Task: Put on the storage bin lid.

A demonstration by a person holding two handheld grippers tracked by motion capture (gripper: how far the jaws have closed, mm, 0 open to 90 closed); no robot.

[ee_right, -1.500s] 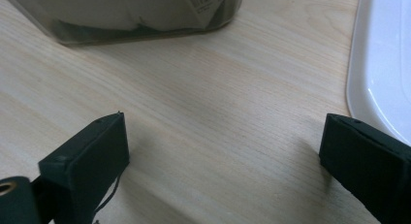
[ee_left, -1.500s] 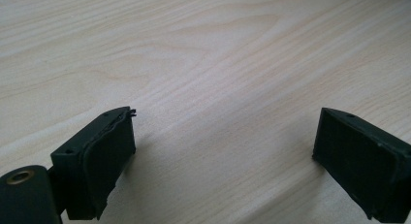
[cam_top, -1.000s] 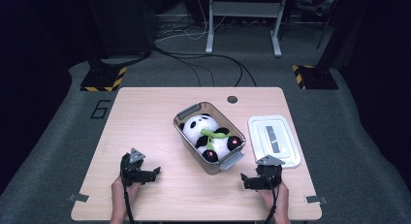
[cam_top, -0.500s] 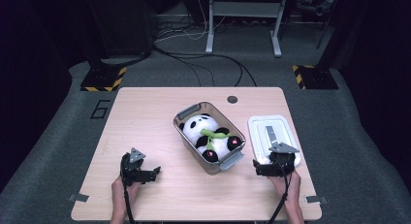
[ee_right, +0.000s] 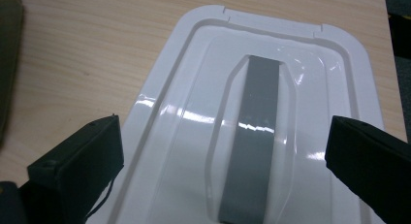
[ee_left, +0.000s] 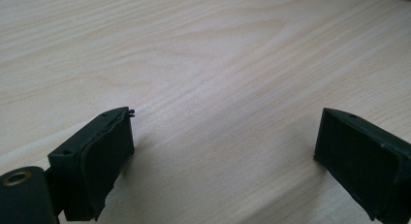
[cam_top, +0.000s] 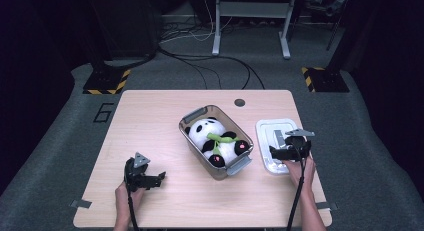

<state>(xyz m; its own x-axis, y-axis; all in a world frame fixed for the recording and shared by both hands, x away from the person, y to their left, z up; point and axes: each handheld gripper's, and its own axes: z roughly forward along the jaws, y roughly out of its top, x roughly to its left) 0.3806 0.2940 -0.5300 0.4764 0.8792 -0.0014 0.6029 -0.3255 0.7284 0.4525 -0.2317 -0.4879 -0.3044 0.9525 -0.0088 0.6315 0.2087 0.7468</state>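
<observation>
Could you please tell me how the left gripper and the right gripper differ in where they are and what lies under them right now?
The left gripper sits over bare table, while the right gripper is over the white lid. Between its jaws the left gripper frames only wood grain, whereas the right gripper frames the lid's grey handle strip. Both are open and hold nothing.

table (cam_top: 150, 121): pale wood, dark round hole (cam_top: 239, 102) near far edge | floor: grey mat, painted "6" (cam_top: 102, 112) left of table | hazard-striped black bases (cam_top: 106, 81) and (cam_top: 324, 79) stood beyond far corners | black cables (cam_top: 210, 66) trailed behind | metal frame legs (cam_top: 250, 21) at back
</observation>
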